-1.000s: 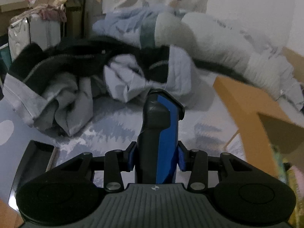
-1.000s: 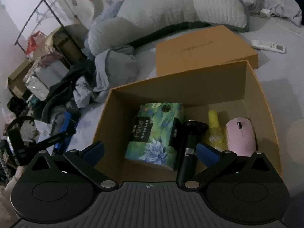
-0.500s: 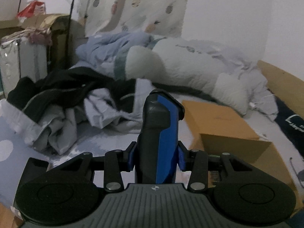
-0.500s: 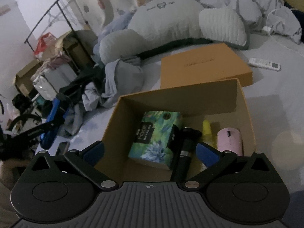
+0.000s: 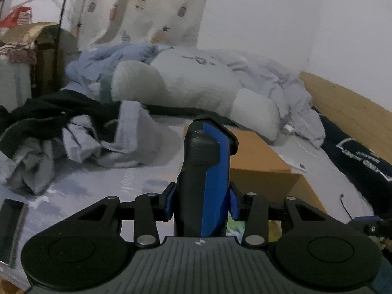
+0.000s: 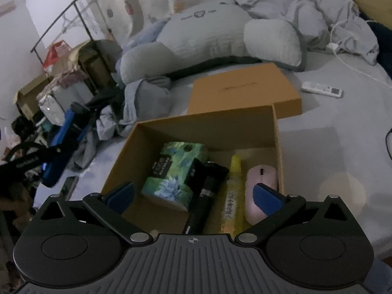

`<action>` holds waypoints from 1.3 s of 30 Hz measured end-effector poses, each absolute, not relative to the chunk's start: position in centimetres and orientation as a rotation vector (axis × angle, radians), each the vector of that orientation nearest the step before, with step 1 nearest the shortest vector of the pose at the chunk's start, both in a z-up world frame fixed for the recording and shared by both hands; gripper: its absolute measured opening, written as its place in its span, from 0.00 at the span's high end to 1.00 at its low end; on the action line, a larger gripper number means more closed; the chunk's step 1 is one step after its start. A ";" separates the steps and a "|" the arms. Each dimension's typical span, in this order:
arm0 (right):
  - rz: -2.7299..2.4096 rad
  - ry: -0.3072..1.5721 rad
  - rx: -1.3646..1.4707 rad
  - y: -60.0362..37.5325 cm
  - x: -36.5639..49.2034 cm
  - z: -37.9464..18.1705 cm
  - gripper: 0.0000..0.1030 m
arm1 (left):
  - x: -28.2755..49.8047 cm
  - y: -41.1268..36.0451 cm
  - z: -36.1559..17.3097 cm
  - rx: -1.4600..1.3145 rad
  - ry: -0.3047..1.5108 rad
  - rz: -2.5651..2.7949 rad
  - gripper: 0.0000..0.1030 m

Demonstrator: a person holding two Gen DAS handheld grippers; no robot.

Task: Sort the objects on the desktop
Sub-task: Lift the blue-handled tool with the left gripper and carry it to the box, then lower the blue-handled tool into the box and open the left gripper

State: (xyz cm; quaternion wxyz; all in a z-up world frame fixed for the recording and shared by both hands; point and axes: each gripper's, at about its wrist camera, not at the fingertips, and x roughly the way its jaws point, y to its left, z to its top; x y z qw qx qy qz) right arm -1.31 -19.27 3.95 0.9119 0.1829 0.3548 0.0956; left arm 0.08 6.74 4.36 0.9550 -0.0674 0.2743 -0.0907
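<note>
My left gripper (image 5: 201,201) is shut on a black and blue electric shaver (image 5: 204,171), held upright above the bed. The same shaver (image 6: 61,132) shows at the left of the right wrist view, left of the open cardboard box (image 6: 205,125). In the box lie a green flowered tissue pack (image 6: 175,171), a black cylinder (image 6: 204,196), a yellow tube (image 6: 232,191) and a pink mouse (image 6: 259,183). My right gripper (image 6: 193,193) hangs open over the box's near side, with nothing between its fingers.
The box lid (image 6: 245,90) lies behind the box. A white remote (image 6: 321,89) rests on the sheet to the right. A large grey pillow (image 6: 215,34), crumpled clothes (image 5: 73,127) and a dark phone (image 5: 9,225) lie on the bed. A cluttered rack (image 6: 61,68) stands at the left.
The left gripper has carried the shaver up and to the right, towards the box. The right gripper has drawn back a little, so the box sits lower and smaller in its view.
</note>
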 end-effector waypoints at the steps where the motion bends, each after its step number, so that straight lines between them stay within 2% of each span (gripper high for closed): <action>1: 0.199 0.731 0.382 -19.5 -1.4 3.8 0.00 | 0.1 6.2 4.1 -0.133 0.562 -0.192 0.58; 15: 0.163 0.775 0.469 -21.8 -3.0 1.3 0.00 | 1.0 1.6 -0.6 -0.110 0.638 -0.227 0.59; 39: 0.141 0.779 0.443 -22.9 -3.6 0.4 0.00 | 8.2 -1.1 -3.3 -0.070 0.798 -0.118 0.59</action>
